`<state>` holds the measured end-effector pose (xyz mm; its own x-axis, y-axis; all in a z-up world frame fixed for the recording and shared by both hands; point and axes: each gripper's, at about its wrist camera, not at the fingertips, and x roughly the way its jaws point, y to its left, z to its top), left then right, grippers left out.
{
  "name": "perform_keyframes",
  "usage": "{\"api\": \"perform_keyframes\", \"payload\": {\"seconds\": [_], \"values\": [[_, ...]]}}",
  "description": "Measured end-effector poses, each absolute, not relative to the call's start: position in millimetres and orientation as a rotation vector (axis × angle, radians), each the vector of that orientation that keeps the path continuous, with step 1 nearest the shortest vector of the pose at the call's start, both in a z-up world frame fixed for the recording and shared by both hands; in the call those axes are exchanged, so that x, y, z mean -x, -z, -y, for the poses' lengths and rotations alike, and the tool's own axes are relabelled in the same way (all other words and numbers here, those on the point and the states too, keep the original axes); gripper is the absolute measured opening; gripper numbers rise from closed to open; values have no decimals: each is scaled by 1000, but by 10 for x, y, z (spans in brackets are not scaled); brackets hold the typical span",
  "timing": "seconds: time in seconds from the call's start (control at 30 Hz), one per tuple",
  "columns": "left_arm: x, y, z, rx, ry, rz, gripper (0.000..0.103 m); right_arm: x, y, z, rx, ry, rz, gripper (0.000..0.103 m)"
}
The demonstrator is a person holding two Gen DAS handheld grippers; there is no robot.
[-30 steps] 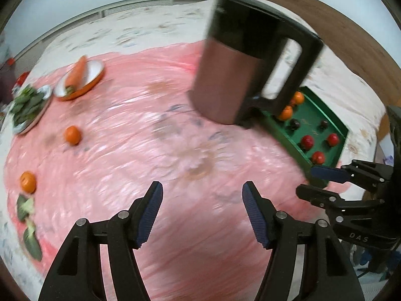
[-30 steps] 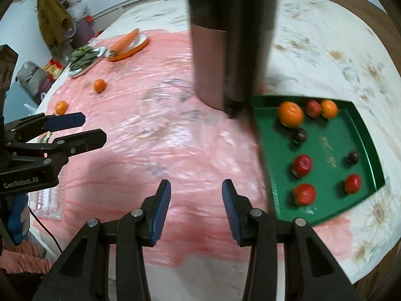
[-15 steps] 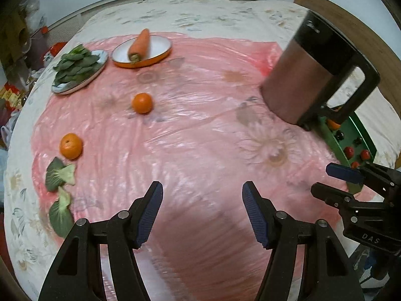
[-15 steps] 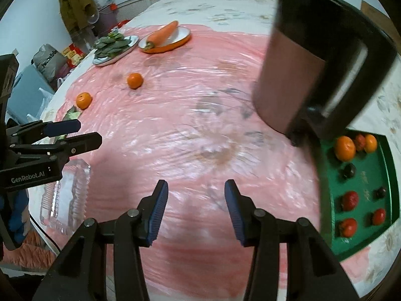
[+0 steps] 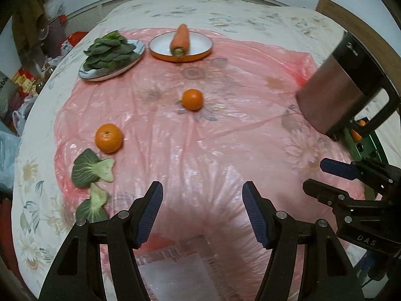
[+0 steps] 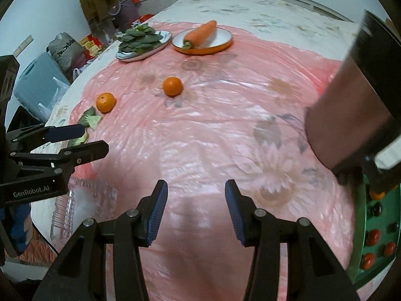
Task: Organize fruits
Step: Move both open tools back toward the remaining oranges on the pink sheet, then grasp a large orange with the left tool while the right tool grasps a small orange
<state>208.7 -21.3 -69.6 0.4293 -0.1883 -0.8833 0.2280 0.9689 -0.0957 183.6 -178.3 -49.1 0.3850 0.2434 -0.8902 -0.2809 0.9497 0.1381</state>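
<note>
Two oranges lie loose on the pink plastic sheet: one near the middle (image 5: pixel 192 99) (image 6: pixel 172 86), one further left (image 5: pixel 108 138) (image 6: pixel 105 102) beside loose green leaves (image 5: pixel 92 170). A green tray (image 6: pixel 379 230) at the right edge holds several small red, dark and orange fruits. My left gripper (image 5: pixel 202 213) is open and empty, low over the near part of the sheet. My right gripper (image 6: pixel 196 213) is open and empty too; it also shows at the right of the left wrist view (image 5: pixel 323 178).
A copper and black kettle (image 5: pixel 343 87) (image 6: pixel 356 100) stands by the tray. At the back a plate of green leaves (image 5: pixel 111 55) and an orange-rimmed plate with a carrot (image 5: pixel 180 44). A clear plastic container (image 6: pixel 80 208) lies at the near edge.
Both grippers have swung left, away from the kettle and tray. The oranges and plates have moved toward the centre of view, the tray toward the right edge. Both jaws stay open.
</note>
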Motion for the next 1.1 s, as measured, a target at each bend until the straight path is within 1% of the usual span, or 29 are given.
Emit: {"api": "perform_keyframes", "payload": {"seconds": [0.5,0.7,1.1], "values": [[-2240,823,-169,-8,196,-1110,60,-2112,587,1366,59,-404,-1121,67],[-2354,842,-438,26,134,-1090,60,-2271,653,1243,70,-428,-1122,67],[-2920,1017,-893,24,62,-1047,60,-2982,787,957,67,-468,-1059,67]]}}
